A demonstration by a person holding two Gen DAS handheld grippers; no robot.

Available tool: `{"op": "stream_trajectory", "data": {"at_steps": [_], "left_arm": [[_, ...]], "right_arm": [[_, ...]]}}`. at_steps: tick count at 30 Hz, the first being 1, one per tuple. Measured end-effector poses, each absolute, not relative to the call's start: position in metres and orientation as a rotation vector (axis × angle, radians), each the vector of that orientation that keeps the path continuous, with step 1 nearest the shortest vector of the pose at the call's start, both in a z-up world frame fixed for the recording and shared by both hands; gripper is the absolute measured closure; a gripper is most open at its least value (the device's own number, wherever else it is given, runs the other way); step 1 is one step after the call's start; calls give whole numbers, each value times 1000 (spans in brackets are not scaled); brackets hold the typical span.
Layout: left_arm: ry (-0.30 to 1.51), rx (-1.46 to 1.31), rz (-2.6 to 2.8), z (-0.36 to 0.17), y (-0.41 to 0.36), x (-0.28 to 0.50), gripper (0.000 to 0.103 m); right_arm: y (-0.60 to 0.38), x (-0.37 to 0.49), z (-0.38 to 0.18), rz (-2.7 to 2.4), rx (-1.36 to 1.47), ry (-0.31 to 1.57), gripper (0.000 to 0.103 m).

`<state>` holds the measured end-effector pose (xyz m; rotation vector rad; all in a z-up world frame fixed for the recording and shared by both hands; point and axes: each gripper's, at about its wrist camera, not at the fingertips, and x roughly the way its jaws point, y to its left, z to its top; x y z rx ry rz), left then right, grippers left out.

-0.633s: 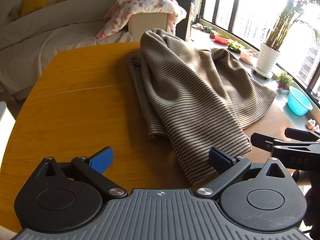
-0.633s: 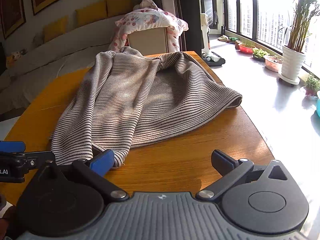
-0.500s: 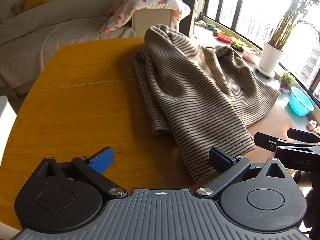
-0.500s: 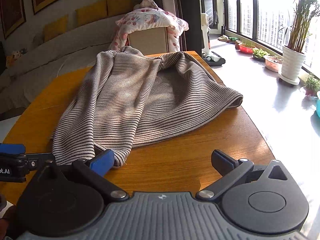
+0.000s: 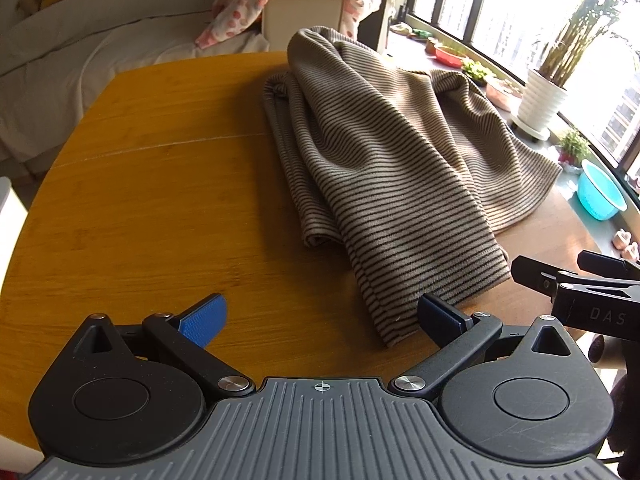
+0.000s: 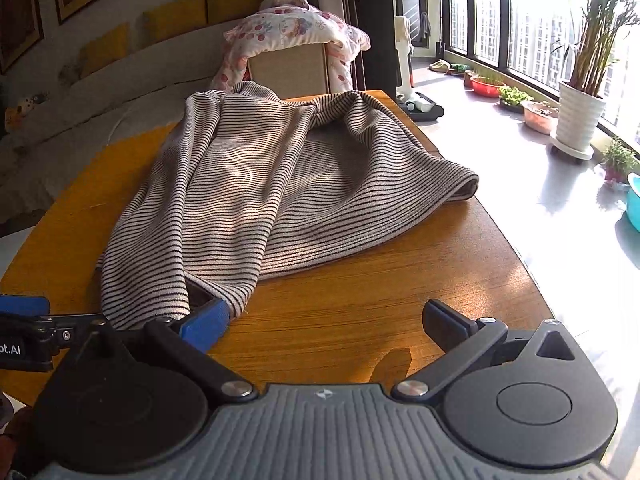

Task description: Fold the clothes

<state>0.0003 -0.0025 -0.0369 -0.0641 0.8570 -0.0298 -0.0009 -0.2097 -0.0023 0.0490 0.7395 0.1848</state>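
Grippers, left [image 5: 320, 320] and right [image 6: 326, 322], we hold spread wide beside striped sweater [image 5: 392, 168] on wooden table [image 5: 160, 200].

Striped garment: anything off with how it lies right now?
Yes. The striped garment lies bunched, not flat: layers overlap near the left edge, and its right side reaches the table edge. Both grippers are open, gripping nothing.

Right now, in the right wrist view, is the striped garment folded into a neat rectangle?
No, the striped garment lies rumpled and spread on the wooden table, with loose folds and uneven edges.
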Motion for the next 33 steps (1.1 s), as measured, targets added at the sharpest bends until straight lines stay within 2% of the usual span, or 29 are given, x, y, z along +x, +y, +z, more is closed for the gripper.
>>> {"op": "stream_trajectory", "data": {"at_steps": [15, 33], "left_arm": [[868, -76, -28, -51, -7, -10, 0], [899, -84, -31, -31, 6, 10, 0]], "right_arm": [[-212, 0, -7, 178, 57, 754, 0], [-211, -1, -12, 176, 59, 769, 0]]}}
